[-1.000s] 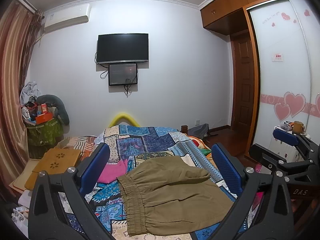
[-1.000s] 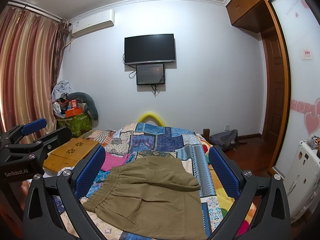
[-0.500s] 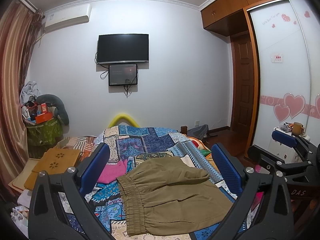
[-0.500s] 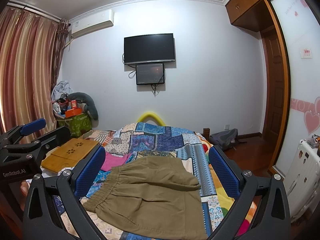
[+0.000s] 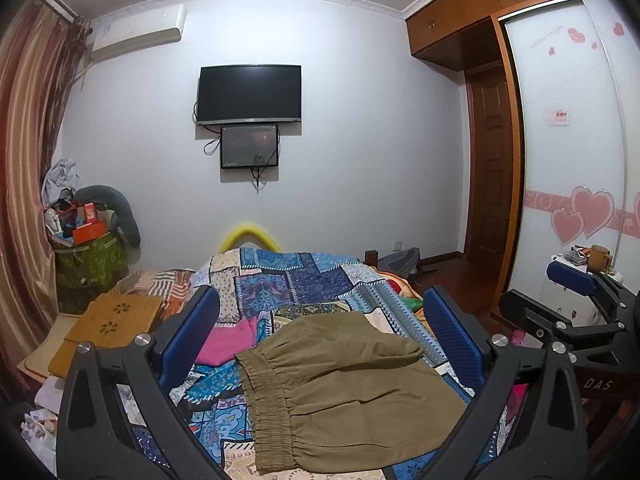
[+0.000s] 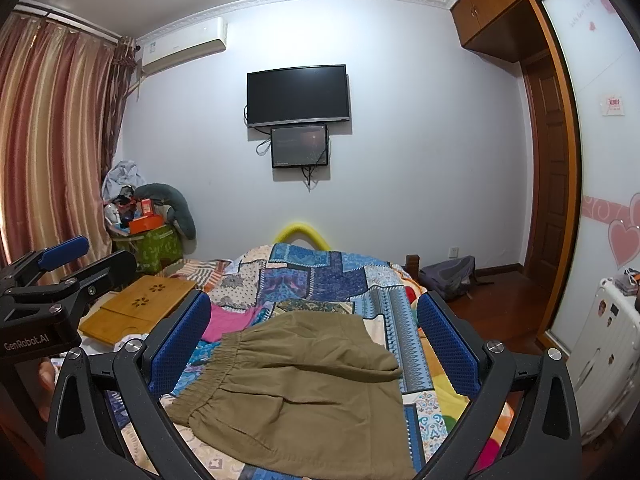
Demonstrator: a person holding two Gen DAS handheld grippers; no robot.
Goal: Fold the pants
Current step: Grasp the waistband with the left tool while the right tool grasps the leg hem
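From where I sit at the controls, the khaki pants (image 5: 344,392) lie flat on the patchwork bedspread (image 5: 296,280), near the foot of the bed and below both of my grippers. They are already doubled over, one half laid on the other. In the left wrist view the gathered elastic waistband (image 5: 264,400) runs along the garment's left edge, from the far left corner toward the near edge, so the long axis runs left to right with the waist pointing left and the leg ends toward the right. In the right wrist view the same waistband (image 6: 208,380) slants across the near left corner, and the cloth spreads away to the right and toward me. My left gripper (image 5: 320,344) hangs above the pants with its blue pads spread wide, holding nothing, the cloth lying in the gap below them. My right gripper (image 6: 316,344) is likewise spread wide above the garment and grips nothing. A pink garment (image 5: 228,340) lies just beside the waistband's far end, partly under it as far as I can tell. A wooden lap tray (image 6: 140,308) rests on the bed's left side, well apart from the pants.
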